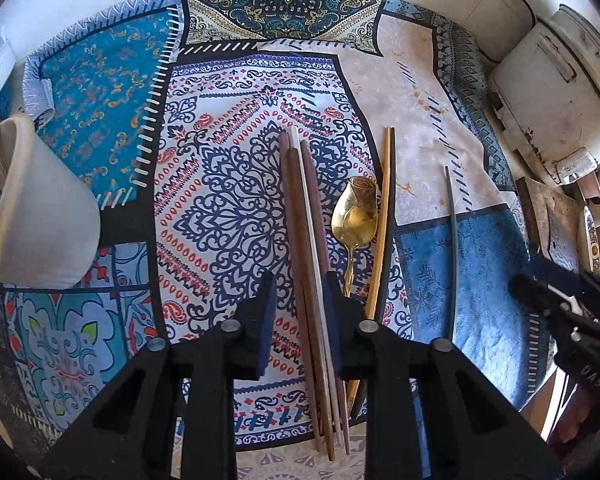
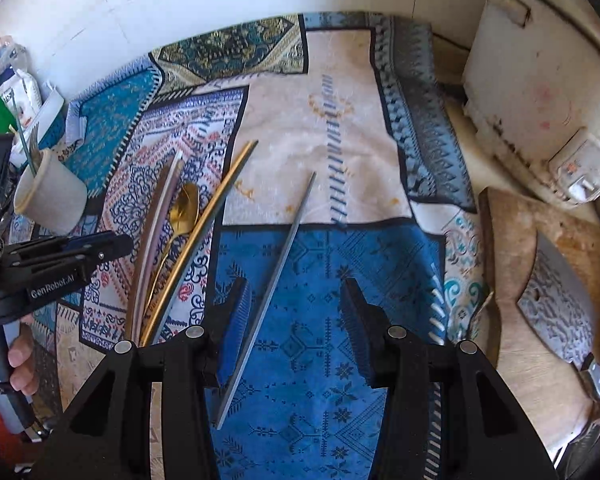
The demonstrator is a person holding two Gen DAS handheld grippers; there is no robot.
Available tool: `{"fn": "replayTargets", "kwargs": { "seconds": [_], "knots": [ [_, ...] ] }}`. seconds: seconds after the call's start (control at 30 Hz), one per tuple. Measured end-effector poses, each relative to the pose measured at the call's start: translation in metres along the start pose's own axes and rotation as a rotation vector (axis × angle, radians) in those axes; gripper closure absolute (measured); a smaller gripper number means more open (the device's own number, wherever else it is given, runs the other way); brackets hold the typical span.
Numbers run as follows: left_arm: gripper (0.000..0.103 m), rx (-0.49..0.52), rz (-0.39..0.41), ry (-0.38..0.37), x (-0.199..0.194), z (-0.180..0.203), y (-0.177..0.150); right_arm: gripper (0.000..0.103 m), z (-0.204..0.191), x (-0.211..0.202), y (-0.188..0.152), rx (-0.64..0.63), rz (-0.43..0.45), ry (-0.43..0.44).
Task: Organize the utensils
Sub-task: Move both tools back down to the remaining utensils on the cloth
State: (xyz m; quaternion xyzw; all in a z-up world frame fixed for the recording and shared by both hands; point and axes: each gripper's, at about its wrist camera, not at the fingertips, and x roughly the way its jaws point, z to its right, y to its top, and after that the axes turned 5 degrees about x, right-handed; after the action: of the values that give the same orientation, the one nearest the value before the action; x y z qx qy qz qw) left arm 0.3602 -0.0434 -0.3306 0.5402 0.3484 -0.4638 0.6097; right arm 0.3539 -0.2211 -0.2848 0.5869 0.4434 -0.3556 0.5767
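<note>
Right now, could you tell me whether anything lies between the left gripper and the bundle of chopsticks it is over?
Nothing visible does. The left gripper already straddles the chopstick bundle, with bare cloth around the sticks between its fingers. The gold spoon lies just outside the right-hand finger, close beside the bundle, so it might get nudged.

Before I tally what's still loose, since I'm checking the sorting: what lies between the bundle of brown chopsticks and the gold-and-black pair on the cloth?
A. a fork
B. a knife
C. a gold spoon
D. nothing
C: the left wrist view shows the gold spoon lying on the cloth with the brown chopsticks on one side and the gold-and-black pair on the other.
</note>
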Motion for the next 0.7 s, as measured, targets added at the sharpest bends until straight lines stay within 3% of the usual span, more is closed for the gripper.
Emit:
{"fn": "replayTargets", "kwargs": {
  "seconds": [0.07,0.13,0.23,0.4,0.7],
  "knots": [
    [0.094,0.000,-0.007,-0.008,0.003,0.000,0.000,0.060,0.000,0.006,-0.003,0.000,-0.014,0.018],
    [0.095,-0.009,-0.013,-0.019,0.005,0.001,-0.001,0.060,-0.003,0.013,-0.005,-0.005,-0.030,0.025],
    [0.097,-0.015,-0.018,-0.029,0.009,0.000,0.000,0.069,-0.007,0.020,-0.008,-0.012,-0.046,0.044],
    [0.097,-0.013,-0.031,-0.044,0.016,0.003,0.005,0.085,-0.009,0.030,-0.010,-0.011,-0.079,0.064],
    [0.097,-0.002,-0.034,-0.035,0.022,0.006,0.016,0.092,-0.008,0.048,-0.005,0.022,-0.129,0.107]
  ]
}}
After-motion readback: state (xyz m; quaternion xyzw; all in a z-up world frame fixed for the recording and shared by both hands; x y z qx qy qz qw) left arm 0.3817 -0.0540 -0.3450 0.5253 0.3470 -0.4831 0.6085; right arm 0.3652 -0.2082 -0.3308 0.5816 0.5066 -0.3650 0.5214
